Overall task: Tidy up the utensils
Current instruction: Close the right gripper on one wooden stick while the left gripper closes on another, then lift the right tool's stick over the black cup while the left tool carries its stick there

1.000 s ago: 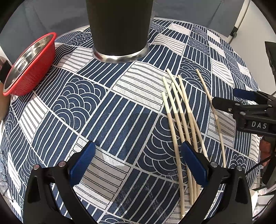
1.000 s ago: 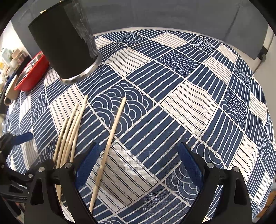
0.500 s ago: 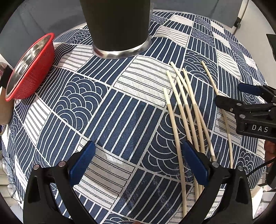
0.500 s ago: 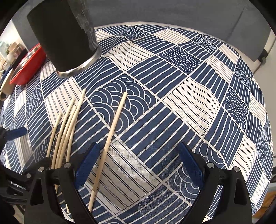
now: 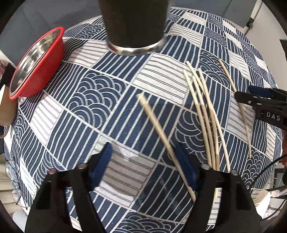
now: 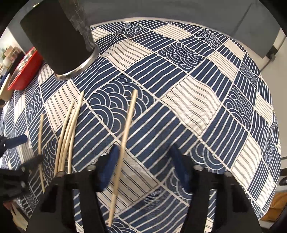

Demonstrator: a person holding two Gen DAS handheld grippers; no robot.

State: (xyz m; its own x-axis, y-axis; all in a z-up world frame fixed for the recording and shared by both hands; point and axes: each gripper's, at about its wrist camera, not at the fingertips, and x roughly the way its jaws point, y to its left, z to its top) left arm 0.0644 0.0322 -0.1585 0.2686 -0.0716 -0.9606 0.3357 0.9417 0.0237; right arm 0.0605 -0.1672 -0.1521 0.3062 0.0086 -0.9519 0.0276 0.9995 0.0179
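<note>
Each chopstick looks light, stiff and slick, so I'd pinch near mid-shaft. One chopstick (image 5: 157,127) lies against my left gripper's (image 5: 143,166) right pad; a lone chopstick (image 6: 125,129) sits beside my right gripper's (image 6: 145,164) left pad. Both jaws are closing, neither clamped yet. The bundle (image 5: 206,118) lies between the tongs; the black holder (image 5: 134,25) stands ahead.

A round table (image 6: 269,161) stands under a tablecloth (image 5: 75,114) printed in navy and white patchwork blocks of stripes and concentric wave arcs. Behind it a grey upholstered backrest (image 6: 179,9) spans the upper edge. To the right, a white wall (image 5: 269,21) shows a pale cable. Light is bright and even, with soft shadows.
</note>
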